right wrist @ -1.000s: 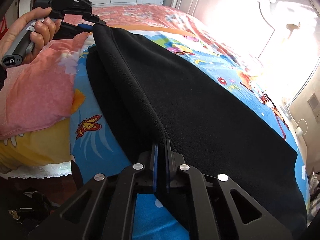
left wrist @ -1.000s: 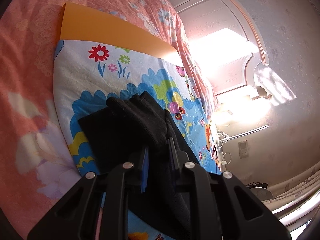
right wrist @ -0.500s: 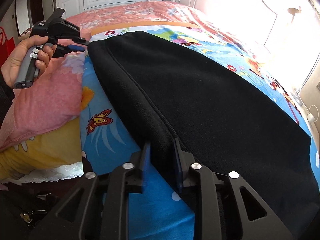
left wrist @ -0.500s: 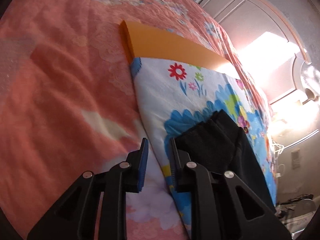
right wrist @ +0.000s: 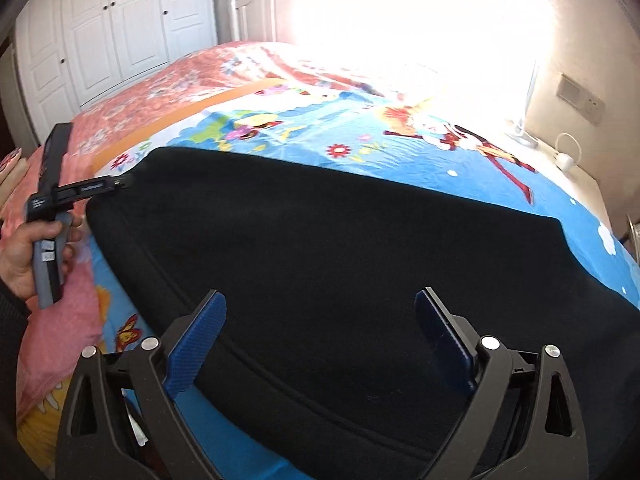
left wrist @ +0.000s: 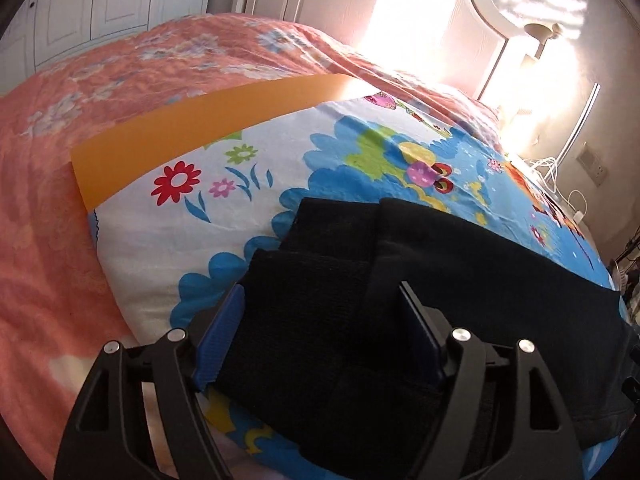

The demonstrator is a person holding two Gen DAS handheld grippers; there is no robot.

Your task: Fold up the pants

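The black pants (right wrist: 340, 248) lie flat on a blue cartoon-print sheet (right wrist: 400, 128), one leg folded over the other. In the left wrist view the pants' end (left wrist: 316, 292) lies between my wide-open jaws. My left gripper (left wrist: 320, 320) is open and holds nothing; it also shows in the right wrist view (right wrist: 100, 186) at the pants' far left corner. My right gripper (right wrist: 320, 332) is open, with the pants' near edge lying between its blue pads (right wrist: 196, 344).
An orange strip (left wrist: 200, 128) borders the sheet's far side. A pink floral bedspread (left wrist: 60, 208) covers the bed around it. A white headboard (left wrist: 420, 20) stands behind in bright sunlight. White wardrobe doors (right wrist: 112, 32) are at the back left. Cables and a wall socket (right wrist: 576, 96) are at right.
Both grippers let go of the pants' edge and opened wide. The lifted fold now lies flat on the sheet. The left gripper swung off over the bedspread, then back over the pants' end.
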